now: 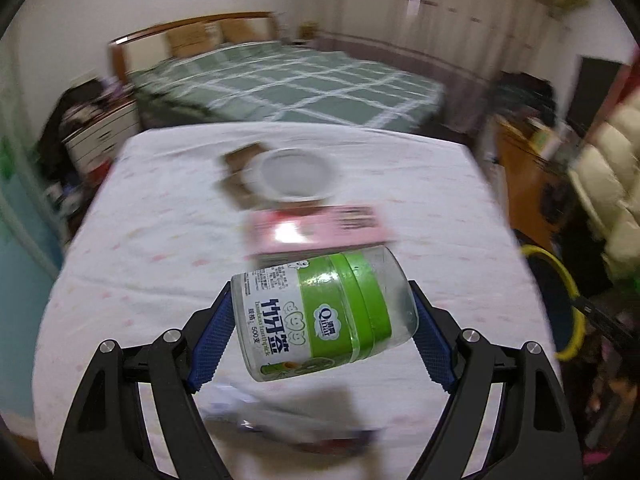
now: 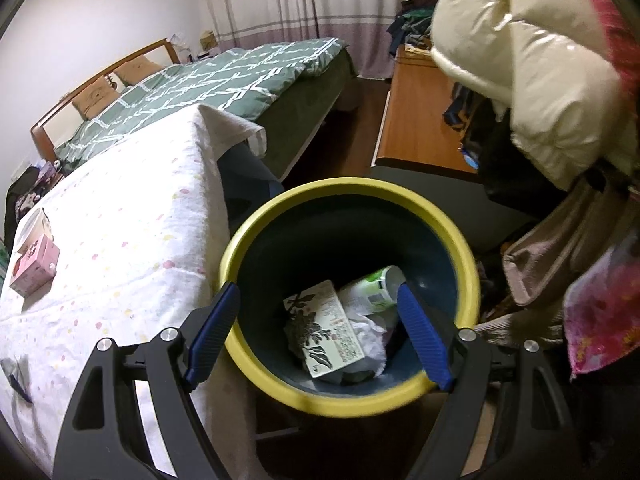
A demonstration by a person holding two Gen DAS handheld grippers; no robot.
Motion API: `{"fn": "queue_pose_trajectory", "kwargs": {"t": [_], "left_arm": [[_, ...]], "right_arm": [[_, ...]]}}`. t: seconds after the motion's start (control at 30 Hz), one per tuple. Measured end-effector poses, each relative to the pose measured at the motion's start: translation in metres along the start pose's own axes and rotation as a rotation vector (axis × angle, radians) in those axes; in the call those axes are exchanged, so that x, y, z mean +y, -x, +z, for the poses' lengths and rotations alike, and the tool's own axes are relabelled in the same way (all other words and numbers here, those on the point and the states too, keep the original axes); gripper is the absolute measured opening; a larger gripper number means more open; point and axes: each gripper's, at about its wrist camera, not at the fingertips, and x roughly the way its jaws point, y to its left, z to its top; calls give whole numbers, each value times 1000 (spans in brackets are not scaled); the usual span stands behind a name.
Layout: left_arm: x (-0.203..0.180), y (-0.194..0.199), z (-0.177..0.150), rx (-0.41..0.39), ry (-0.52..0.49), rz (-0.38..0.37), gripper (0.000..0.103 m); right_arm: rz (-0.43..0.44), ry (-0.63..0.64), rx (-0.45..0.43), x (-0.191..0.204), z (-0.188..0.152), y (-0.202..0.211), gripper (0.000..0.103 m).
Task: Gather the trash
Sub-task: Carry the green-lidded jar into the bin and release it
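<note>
A clear plastic toothpick jar point(image 1: 304, 320) with a green and white label lies sideways between the blue pads of my left gripper point(image 1: 321, 298), which is shut on its two ends above the white-clothed table point(image 1: 140, 260). On the cloth lie a pink box point(image 1: 316, 228), a white round dish point(image 1: 296, 176), brown card point(image 1: 240, 160) and a crumpled wrapper point(image 1: 280, 416). My right gripper point(image 2: 317, 292) hangs open and empty over the yellow-rimmed dark bin point(image 2: 352, 190). In the bin sit a leaf-printed box point(image 2: 324, 328), a white-green bottle point(image 2: 376, 284) and tissue point(image 2: 368, 332).
The bin point(image 1: 572, 292) stands just off the table's right edge. A bed with a green checked cover point(image 2: 224, 80) lies beyond the table. A wooden desk point(image 2: 424, 112) and a cream puffy jacket point(image 2: 528, 64) crowd the right side.
</note>
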Motion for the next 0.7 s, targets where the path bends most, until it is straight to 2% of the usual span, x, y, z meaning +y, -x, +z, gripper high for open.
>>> {"fn": "queue_pose_trajectory", "kwargs": {"t": [0.27,0.47,0.63,0.7], "left_arm": [[-126,-14,14,34,-214,-221,80],[-234,-42,14,122,-360,-389,80],[-299,-73,9,195,-433,-449,80],[-319,-86,6,214,-459,-450,80]], "right_arm": [[-66,-53,-57,-39,-18,39,77],[-102,-80,-54,-62,-37,53,77],[-114,-97,-26,-72,-56,57,77],[-122,-105,-17,-76,-63,58,77]]}}
